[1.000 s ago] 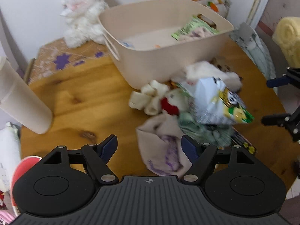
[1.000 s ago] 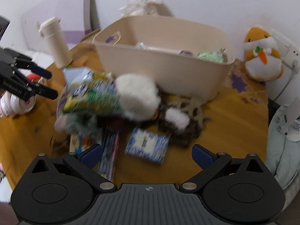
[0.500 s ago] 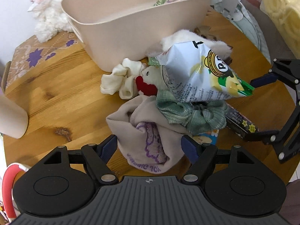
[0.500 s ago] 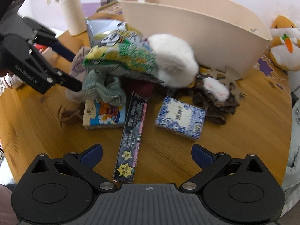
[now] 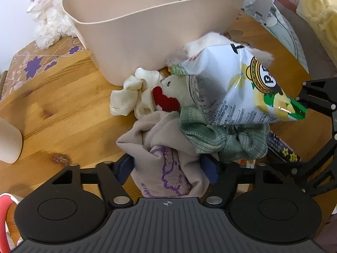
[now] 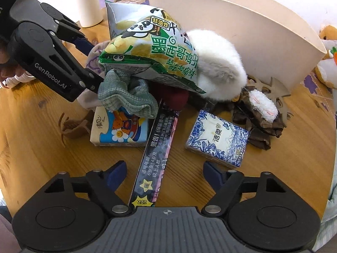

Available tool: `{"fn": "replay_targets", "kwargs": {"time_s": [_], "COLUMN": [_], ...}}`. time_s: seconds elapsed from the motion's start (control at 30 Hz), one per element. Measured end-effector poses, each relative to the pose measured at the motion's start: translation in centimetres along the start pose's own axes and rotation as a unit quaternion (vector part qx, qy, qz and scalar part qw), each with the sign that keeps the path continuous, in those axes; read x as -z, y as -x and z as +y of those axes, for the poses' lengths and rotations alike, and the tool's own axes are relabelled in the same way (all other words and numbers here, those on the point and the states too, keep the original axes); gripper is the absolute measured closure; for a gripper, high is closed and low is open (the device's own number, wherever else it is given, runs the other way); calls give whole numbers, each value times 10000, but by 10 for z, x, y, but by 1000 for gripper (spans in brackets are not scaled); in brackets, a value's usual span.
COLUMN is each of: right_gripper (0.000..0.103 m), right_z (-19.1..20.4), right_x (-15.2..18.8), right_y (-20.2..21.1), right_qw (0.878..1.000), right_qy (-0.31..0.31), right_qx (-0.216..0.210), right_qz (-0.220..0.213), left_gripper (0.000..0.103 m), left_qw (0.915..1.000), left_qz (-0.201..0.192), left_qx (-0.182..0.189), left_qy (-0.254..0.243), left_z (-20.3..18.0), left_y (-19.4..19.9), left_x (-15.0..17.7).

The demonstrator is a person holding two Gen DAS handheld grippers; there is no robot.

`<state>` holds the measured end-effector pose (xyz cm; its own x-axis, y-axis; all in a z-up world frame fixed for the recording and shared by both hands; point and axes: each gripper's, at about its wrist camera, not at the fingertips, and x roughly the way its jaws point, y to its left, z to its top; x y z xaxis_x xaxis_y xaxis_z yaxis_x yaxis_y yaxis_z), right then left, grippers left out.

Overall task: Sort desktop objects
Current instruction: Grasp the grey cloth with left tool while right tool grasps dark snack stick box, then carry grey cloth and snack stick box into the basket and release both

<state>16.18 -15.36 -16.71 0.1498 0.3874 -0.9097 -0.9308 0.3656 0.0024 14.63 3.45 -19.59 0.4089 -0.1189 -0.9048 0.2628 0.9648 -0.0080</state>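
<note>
A pile of things lies on the round wooden table (image 5: 63,109) in front of a beige bin (image 5: 147,31). My left gripper (image 5: 167,168) points down at a crumpled beige cloth with purple print (image 5: 168,168). Its jaws are closing and both pads touch the cloth's sides. A green plaid cloth (image 5: 221,141) and a chip bag (image 5: 236,88) lie over the cloth's far end. My right gripper (image 6: 165,172) straddles the near end of a long dark packet (image 6: 158,143). Its jaws are closing, with gaps left on both sides of the packet.
Around the packet lie a blue-patterned tissue pack (image 6: 217,137), a bear-print tissue pack (image 6: 120,130) and a brown hair claw (image 6: 73,126). A white fluffy toy (image 6: 217,63) and dark cloth (image 6: 257,122) sit by the bin. A cream cup (image 6: 88,2) stands at the left.
Both grippers have come down onto the pile. The left jaws now touch the beige cloth. The right jaws have narrowed around the dark packet's end.
</note>
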Motion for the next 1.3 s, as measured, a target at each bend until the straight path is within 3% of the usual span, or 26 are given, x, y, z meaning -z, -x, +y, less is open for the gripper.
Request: {"fn": "replay_targets", "kwargs": {"time_s": [0.13, 0.27, 0.57, 0.9, 1.3], "right_gripper": [47, 81, 82, 82, 82], "right_z": [-1, -2, -10, -28, -43], "right_x": [3, 5, 18, 21, 20], "right_y": [1, 6, 21, 49, 77], "right_qw": [10000, 9999, 9989, 9987, 9982], "right_qy": [-38, -31, -132, -157, 149], "right_qx": [6, -96, -430, -395, -256], "right_qz": [-41, -118, -103, -269, -512], "left_gripper": [51, 69, 84, 85, 85], "left_qw": [10000, 9998, 9996, 9988, 9955], "left_qz": [-37, -38, -95, -269, -671], "left_qx": [-3, 82, 113, -160, -466], "left_qy": [22, 186, 244, 368, 478], "left_z": [2, 7, 11, 28, 48], "left_y": [3, 7, 25, 61, 100], "left_x": [3, 5, 14, 28, 17]}}
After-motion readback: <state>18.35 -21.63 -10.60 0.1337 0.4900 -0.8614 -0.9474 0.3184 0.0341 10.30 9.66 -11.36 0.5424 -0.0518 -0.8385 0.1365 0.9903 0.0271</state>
